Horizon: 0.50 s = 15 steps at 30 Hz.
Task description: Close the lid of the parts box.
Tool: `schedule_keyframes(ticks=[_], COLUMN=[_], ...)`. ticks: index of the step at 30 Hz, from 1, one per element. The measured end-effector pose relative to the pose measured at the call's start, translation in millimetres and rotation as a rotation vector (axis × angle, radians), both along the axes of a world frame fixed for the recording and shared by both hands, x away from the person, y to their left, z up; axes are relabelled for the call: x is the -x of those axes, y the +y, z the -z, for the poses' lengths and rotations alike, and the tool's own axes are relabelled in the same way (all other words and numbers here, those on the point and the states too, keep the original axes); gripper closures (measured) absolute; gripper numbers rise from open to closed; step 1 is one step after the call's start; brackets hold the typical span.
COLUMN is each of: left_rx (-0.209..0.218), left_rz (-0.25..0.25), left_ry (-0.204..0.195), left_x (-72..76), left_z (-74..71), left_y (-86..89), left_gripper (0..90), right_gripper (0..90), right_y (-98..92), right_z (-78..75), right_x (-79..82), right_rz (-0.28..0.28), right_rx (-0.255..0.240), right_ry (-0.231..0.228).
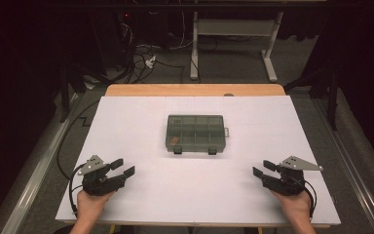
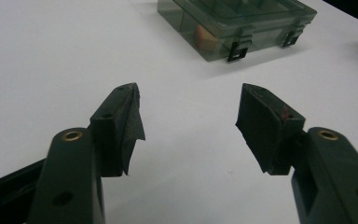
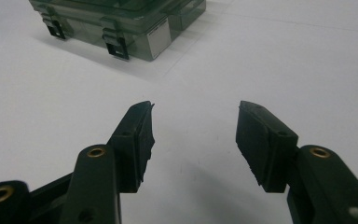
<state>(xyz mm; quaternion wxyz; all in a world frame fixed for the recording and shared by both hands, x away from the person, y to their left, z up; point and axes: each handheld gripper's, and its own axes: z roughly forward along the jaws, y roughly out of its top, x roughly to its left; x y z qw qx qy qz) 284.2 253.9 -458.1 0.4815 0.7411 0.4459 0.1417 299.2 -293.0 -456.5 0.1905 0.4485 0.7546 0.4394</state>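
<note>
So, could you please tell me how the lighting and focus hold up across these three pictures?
High view: the white table is evenly lit and sharp, the surroundings fall into near darkness. Left gripper view: the compartment box is slightly soft, with a dim cast and darker corners. Right gripper view: the right tongs are fairly sharp, the box blurs a little, and soft shadows lie beneath it.

I see a smoky grey-green, see-through box (image 1: 195, 133) ahead of my two claws, with black latches (image 2: 239, 49) on its near side. Inside it, something orange (image 2: 204, 39) shows at the corner nearest my left claw (image 1: 121, 166). A white label (image 3: 159, 39) is on the end facing my right claw (image 1: 264, 168). Both claws are black, with brass-coloured rivets. The table (image 1: 141, 195) under them is plain white.
</note>
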Motion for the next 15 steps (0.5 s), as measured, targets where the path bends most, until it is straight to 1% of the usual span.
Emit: schedule_keyframes(ticks=[4, 9, 15], left_rx=[-0.008, -0.008, -0.009], left_rz=[-0.004, -0.007, -0.013], left_ry=[-0.001, -0.001, -0.001], left_x=[1.9, 3.4, 4.7], left_z=[0.2, 1.2, 1.4], left_y=[2.1, 3.7, 5.6], left_gripper=[40.0, 40.0, 40.0], right_gripper=[45.5, 44.0, 43.1], right_y=[-1.0, -2.9, -6.0], right_z=[-0.2, 0.3, 0.8], right_x=[1.1, 3.2, 6.0], right_rz=[0.003, -0.003, 0.005], right_rx=[-0.004, -0.011, -0.020], right_ry=[-0.001, -0.007, -0.015])
